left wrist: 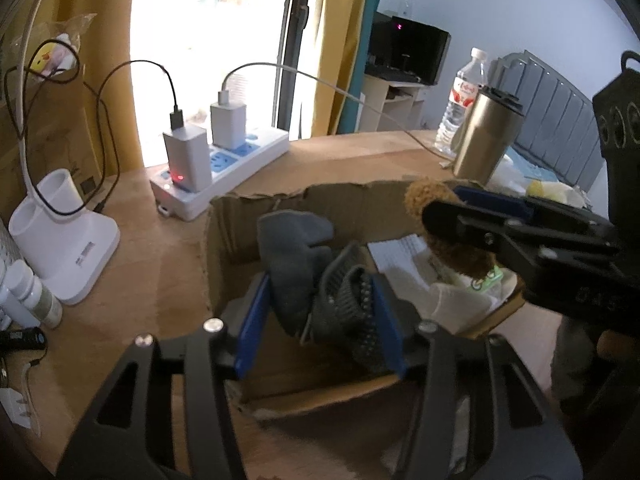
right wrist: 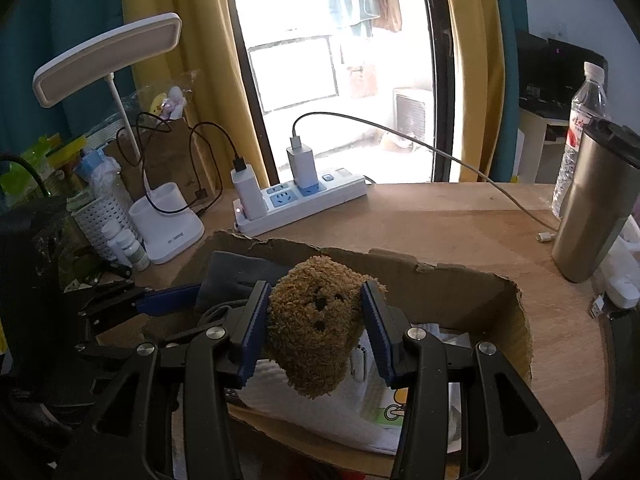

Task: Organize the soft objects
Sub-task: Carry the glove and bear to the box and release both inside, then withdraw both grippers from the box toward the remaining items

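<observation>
Blown-out window backlight, dim foreground, fisheye-warped dark corners
</observation>
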{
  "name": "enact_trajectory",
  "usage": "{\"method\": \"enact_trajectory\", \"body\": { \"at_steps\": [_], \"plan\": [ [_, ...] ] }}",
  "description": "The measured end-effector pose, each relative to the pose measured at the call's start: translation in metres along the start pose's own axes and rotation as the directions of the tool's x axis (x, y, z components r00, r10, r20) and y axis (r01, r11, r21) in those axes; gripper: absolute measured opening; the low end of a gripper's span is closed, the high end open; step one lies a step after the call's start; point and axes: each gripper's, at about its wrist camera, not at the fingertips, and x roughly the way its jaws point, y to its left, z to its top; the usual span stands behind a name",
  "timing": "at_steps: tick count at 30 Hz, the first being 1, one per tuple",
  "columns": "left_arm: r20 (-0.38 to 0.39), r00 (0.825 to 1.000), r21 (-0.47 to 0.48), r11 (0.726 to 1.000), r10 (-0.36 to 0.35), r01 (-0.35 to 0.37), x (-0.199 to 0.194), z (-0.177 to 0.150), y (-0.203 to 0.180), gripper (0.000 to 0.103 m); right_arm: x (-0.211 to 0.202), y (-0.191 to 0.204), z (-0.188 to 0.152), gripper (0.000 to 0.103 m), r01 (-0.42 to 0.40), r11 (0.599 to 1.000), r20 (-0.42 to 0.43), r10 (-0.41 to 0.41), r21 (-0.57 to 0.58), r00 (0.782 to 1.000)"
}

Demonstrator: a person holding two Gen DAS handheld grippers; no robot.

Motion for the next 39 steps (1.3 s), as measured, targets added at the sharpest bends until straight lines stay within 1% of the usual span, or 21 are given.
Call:
{"method": "enact_trajectory", "body": {
  "at_steps": [2, 6, 7, 8, 9, 10, 11, 13, 15, 22, 30, 31, 32, 34, 39],
  "plan": [
    [0.004, 1.0, 0.001, 1.0, 0.007, -0.007, -0.002, 0.001, 0.001, 0.053, 0.001, -0.001, 0.0, 0.048, 0.005, 1.0, -0.007, -0.005, 0.001, 1.0],
    [0.035, 0.999, 0.023, 0.999, 0.041, -0.042, -0.01, 0.002, 0.0, 0.054, 0.006, -0.001, 0.001, 0.05, 0.009, 1.0, -0.028, -0.01, -0.003, 1.0],
    [0.039, 0.998, 0.022, 0.999, 0.044, -0.045, -0.011, 0.002, 0.0, 0.056, 0.006, -0.001, 0.002, 0.051, 0.013, 1.0, -0.029, -0.013, -0.001, 0.999],
    [0.042, 0.998, 0.02, 0.999, 0.048, -0.049, -0.013, 0.003, 0.001, 0.063, 0.007, -0.001, 0.002, 0.051, 0.013, 1.0, -0.031, -0.013, 0.001, 0.999],
    [0.044, 0.998, 0.02, 0.999, 0.05, -0.051, -0.014, 0.003, 0.002, 0.068, 0.007, -0.001, 0.002, 0.052, 0.014, 1.0, -0.032, -0.014, 0.003, 0.999],
    [0.045, 0.998, 0.02, 0.998, 0.051, -0.052, -0.015, 0.003, 0.002, 0.073, 0.007, -0.001, 0.003, 0.054, 0.017, 1.0, -0.032, -0.017, 0.002, 0.999],
    [0.052, 0.997, 0.018, 0.999, 0.048, -0.049, -0.017, 0.003, 0.003, 0.073, 0.007, 0.0, 0.003, 0.055, 0.022, 1.0, -0.029, -0.022, 0.0, 0.999],
    [0.071, 0.996, 0.021, 0.998, 0.049, -0.051, -0.022, 0.001, 0.004, 0.074, 0.005, 0.002, 0.003, 0.065, 0.025, 1.0, -0.018, -0.026, -0.011, 1.0],
    [0.075, 0.995, 0.028, 0.997, 0.065, -0.068, -0.022, 0.0, 0.004, 0.075, 0.004, 0.002, 0.003, 0.068, 0.023, 1.0, -0.007, -0.023, -0.019, 1.0],
    [0.099, 0.993, 0.032, 0.997, 0.06, -0.063, -0.028, 0.0, 0.001, 0.076, 0.003, -0.004, 0.004, 0.069, 0.03, 0.999, 0.005, -0.03, -0.01, 1.0],
    [0.122, 0.99, 0.018, 0.997, 0.069, -0.072, -0.037, 0.002, 0.001, 0.078, -0.008, -0.012, 0.006, 0.069, 0.062, 0.998, 0.022, -0.062, 0.009, 0.998],
    [0.13, 0.989, 0.015, 0.997, 0.07, -0.073, -0.04, 0.002, 0.001, 0.08, -0.011, -0.011, 0.006, 0.069, 0.067, 0.998, 0.024, -0.067, 0.007, 0.997],
    [0.135, 0.988, 0.012, 0.997, 0.071, -0.073, -0.042, 0.002, 0.001, 0.085, -0.013, -0.01, 0.006, 0.069, 0.069, 0.998, 0.026, -0.069, 0.006, 0.997],
    [0.147, 0.986, 0.008, 0.997, 0.075, -0.077, -0.048, 0.001, 0.002, 0.093, -0.018, -0.007, 0.007, 0.069, 0.074, 0.997, 0.033, -0.074, 0.002, 0.997],
    [0.198, 0.978, 0.011, 0.998, 0.065, -0.068, -0.068, -0.003, 0.0, 0.093, -0.033, 0.002, 0.009, 0.069, 0.091, 0.996, 0.055, -0.09, -0.011, 0.994]
  ]
}}
